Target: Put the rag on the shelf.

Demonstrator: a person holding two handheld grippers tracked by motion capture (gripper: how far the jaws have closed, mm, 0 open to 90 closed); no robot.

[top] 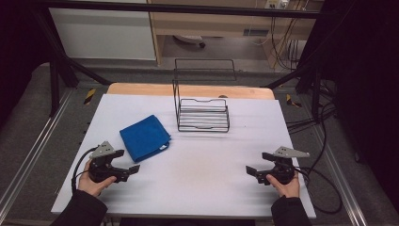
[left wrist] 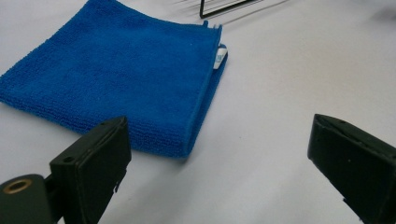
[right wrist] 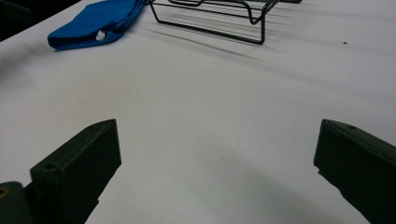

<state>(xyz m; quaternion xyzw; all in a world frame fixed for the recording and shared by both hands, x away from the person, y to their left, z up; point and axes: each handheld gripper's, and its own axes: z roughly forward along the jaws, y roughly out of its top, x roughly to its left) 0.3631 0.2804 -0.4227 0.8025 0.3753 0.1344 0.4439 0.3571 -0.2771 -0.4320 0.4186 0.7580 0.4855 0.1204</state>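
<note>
Looking down from high view: black wire rack (top: 203,114) sits at far middle of white worktop (top: 197,188), nothing in it. Folded blue cloth (top: 144,137) lies flat just left of rack, near left tongs (top: 133,170). Both hands low at near edge, left tongs and right tongs (top: 251,171) pointing inward, well apart.

Left gripper view: jaws spread wide, nothing between, cloth (left wrist: 116,79) just ahead.

Right gripper view: jaws spread, bare worktop between, rack (right wrist: 210,16) and cloth (right wrist: 93,23) far off.
</note>
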